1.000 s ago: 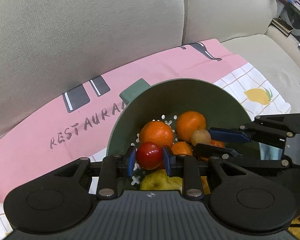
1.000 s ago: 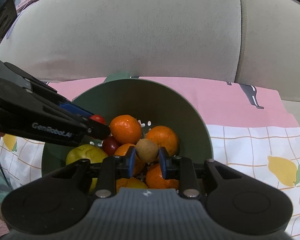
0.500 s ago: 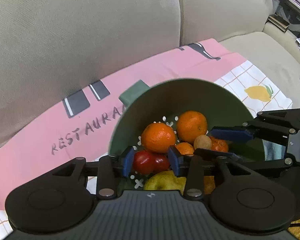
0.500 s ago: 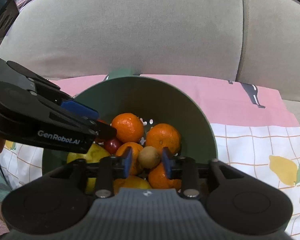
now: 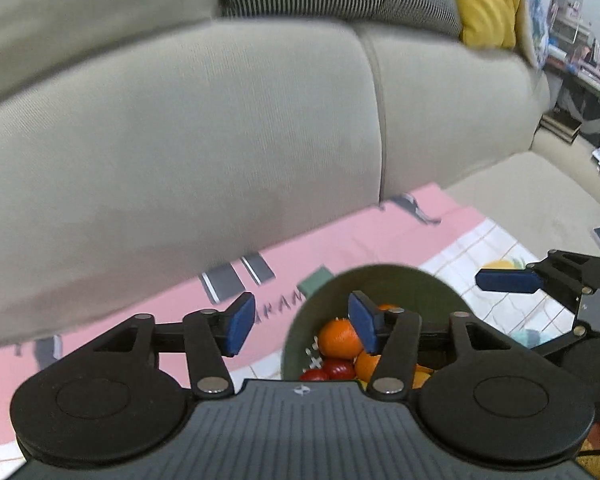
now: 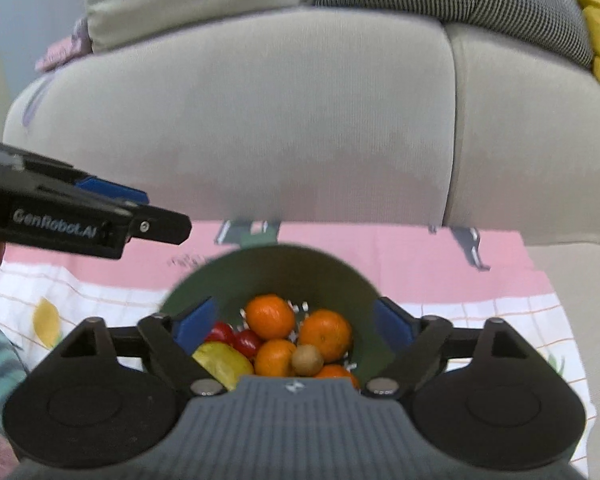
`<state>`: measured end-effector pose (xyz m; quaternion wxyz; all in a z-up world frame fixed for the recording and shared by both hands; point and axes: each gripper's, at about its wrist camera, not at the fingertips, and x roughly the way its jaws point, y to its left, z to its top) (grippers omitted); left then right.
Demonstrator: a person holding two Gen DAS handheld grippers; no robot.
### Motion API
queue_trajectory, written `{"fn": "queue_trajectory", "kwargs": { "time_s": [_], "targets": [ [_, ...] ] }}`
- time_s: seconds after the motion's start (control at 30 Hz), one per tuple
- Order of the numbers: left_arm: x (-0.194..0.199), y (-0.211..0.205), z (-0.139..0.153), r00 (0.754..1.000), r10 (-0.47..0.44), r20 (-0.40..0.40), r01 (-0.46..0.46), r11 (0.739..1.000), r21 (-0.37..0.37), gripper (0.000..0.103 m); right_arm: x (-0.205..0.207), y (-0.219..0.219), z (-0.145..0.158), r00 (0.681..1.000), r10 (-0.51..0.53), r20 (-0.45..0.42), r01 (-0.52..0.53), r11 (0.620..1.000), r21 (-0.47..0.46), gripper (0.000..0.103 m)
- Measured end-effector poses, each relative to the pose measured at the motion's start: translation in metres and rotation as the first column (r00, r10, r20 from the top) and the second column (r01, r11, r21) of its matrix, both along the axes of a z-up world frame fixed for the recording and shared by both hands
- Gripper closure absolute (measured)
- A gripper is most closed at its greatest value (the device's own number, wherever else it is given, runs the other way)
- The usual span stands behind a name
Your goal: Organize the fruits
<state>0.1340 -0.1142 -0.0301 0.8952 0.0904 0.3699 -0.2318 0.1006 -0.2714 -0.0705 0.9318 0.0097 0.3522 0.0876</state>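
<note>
My left gripper: jaws just opened, nothing between; my right gripper: likewise, spread wide; green colander: oranges, red fruits, brown kiwi, on pink cloth

Green colander-style bowl sits upright on the pink cloth, piled with fruit. Three oranges bunch up in the middle, two small red fruits at 9 o'clock, a yellow pear-ish one at 8, and a little brown kiwi-looking fruit sits on top toward 5.
</note>
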Motion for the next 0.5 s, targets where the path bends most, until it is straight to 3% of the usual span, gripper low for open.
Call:
{"fn": "queue_trajectory", "kwargs": {
  "time_s": [0.2, 0.33, 0.5],
  "targets": [
    [-0.043, 0.017, 0.036, 0.982, 0.054, 0.183, -0.058, 0.998, 0.017, 0.013, -0.034, 0.005, 0.041, 0.998, 0.0, 0.059, -0.002, 0.999, 0.033, 0.009],
    [-0.067, 0.029, 0.05, 0.96, 0.1, 0.262, -0.114, 0.993, 0.04, 0.01, -0.055, 0.015, 0.055, 0.997, 0.003, 0.08, -0.005, 1.0, 0.025, 0.006],
    [-0.095, 0.046, 0.056, 0.945, 0.155, 0.289, -0.173, 0.984, 0.039, 0.01, -0.084, 0.031, 0.057, 0.996, 0.001, 0.09, 0.001, 1.0, -0.017, 0.004]
  ]
}}
